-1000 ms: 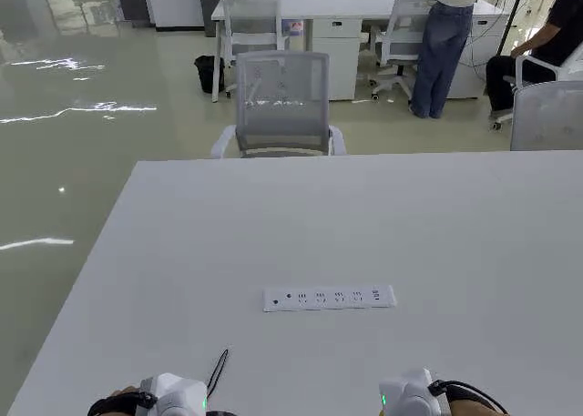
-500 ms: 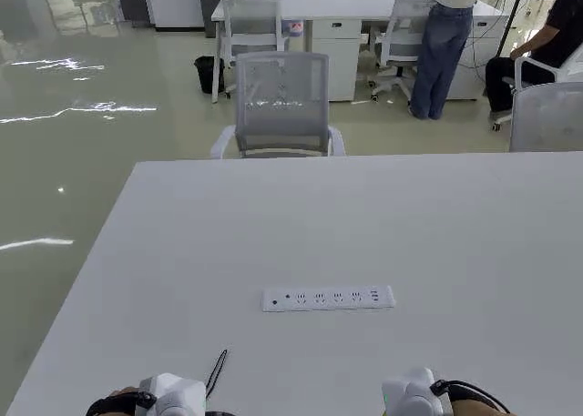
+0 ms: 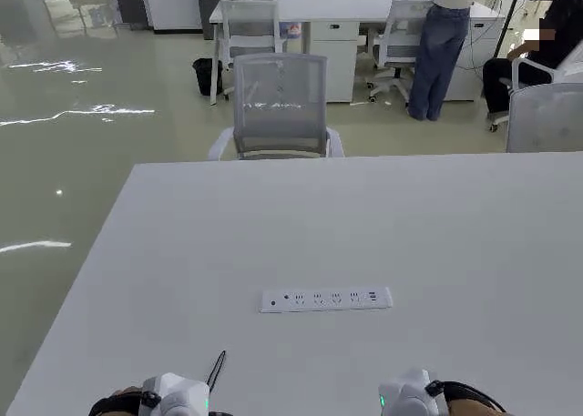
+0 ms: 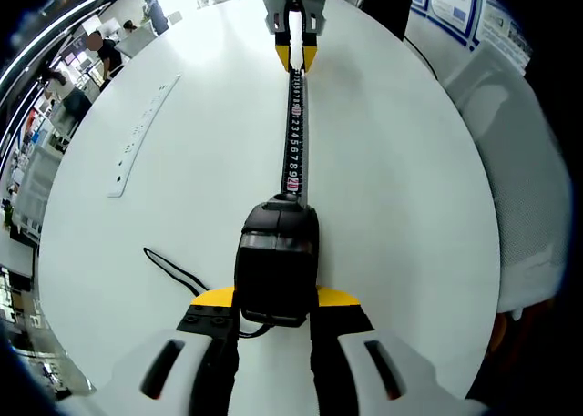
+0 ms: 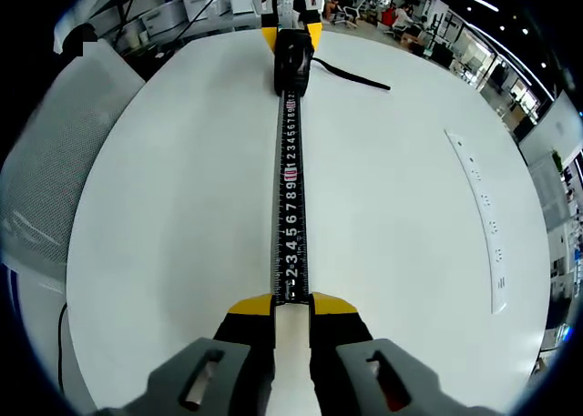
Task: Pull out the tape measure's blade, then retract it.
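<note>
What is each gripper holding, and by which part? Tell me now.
The left gripper clamps the tape measure's black case by its sides. The right gripper pinches the blade at its free end.

Head view: high, facing forward-down over the table (image 3: pixel 182 252). Gripper views: low, close, facing each other; both share the tape measure (image 4: pixel 278 261).

Your tape measure (image 4: pixel 276 266) is black; its dark blade (image 5: pixel 290 207) carries white numerals and one red mark. Your left gripper (image 4: pixel 276 320) and right gripper (image 5: pixel 291 311) have yellow-tipped black jaws. The counter (image 3: pixel 364 225) is white.
</note>
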`<action>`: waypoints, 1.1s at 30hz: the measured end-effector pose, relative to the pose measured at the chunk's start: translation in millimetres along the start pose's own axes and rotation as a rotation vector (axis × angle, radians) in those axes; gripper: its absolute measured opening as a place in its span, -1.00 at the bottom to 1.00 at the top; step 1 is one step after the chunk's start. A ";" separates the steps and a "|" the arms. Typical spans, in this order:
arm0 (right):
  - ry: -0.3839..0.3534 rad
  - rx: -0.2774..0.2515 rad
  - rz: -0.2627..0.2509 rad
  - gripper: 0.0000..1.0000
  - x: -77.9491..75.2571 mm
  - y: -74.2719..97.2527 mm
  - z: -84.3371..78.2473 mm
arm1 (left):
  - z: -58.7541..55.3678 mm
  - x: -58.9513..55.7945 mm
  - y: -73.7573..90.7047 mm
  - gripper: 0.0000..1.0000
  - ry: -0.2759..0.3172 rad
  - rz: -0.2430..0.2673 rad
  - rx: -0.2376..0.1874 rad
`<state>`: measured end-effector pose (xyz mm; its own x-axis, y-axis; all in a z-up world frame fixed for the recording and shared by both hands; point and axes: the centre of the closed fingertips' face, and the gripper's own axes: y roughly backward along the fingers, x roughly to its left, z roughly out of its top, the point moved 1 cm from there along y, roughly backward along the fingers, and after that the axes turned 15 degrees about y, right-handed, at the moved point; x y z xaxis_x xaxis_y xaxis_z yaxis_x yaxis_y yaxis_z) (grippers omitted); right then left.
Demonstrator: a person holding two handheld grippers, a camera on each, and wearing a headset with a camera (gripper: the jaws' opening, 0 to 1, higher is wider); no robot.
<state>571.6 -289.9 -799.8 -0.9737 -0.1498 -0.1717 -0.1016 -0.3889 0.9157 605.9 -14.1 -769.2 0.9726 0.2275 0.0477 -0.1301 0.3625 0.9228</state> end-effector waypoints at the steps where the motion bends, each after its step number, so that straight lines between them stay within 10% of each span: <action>1: 0.000 0.002 -0.003 -0.77 -0.2 0.1 0.2 | 0.6 -0.2 -0.2 -0.49 -0.001 0.001 0.004; 33: -0.037 0.051 -0.059 -0.34 -1.7 -0.5 -8.1 | -3.6 2.6 -1.6 -0.45 0.054 0.003 0.029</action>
<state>575.0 -296.8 -802.9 -0.9725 -0.0943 -0.2128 -0.1679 -0.3489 0.9220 608.0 -10.8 -771.9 0.9604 0.2771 0.0302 -0.1263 0.3361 0.9333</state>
